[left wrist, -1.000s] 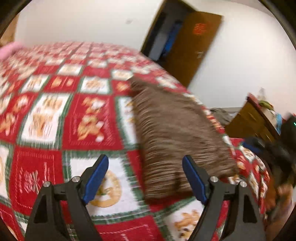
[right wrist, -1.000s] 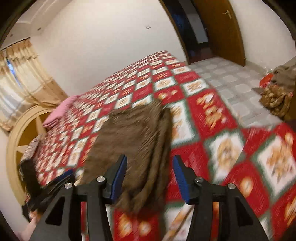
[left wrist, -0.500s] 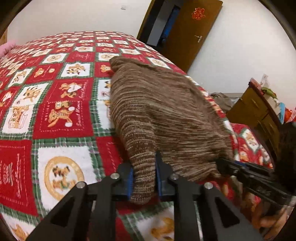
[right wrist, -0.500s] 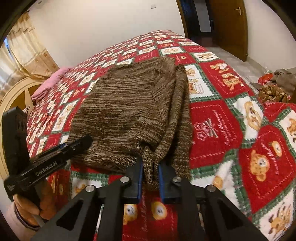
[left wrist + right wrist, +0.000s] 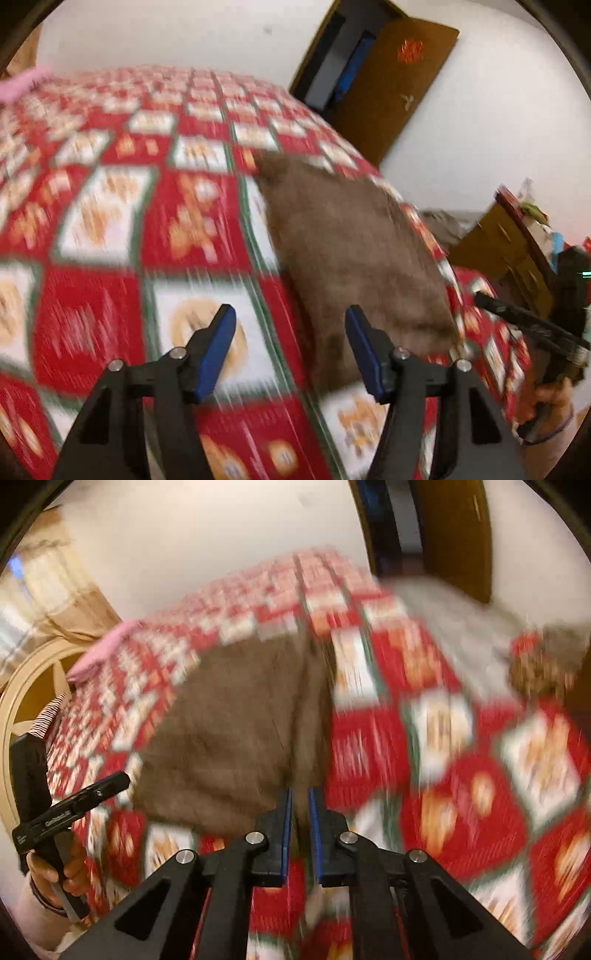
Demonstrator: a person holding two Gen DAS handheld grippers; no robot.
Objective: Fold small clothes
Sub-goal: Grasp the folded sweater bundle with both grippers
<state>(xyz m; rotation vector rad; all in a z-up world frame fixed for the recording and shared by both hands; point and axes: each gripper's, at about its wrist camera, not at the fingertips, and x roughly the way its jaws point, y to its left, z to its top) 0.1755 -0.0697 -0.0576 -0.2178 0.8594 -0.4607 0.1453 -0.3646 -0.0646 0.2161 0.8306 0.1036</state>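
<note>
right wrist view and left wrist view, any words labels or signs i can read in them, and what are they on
White lettering on the left gripper body, in the right wrist view: too blurred to read.
Red emblem on the brown door, in the left wrist view: a shape only, no legible characters.
Panels of the red and white bedspread: motion-blurred, nothing readable.
Brown sweater: no label visible.

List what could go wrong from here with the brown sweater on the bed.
1. The left tongs are open and hold nothing, while the right tongs are nearly shut at the hem of the sweater. A one-sided pull may skew the fold.
2. The sweater lies near the edge of the bed in the left view, so a tug might drag it off.
3. Both views are blurred, so a regrasp may miss.
</note>
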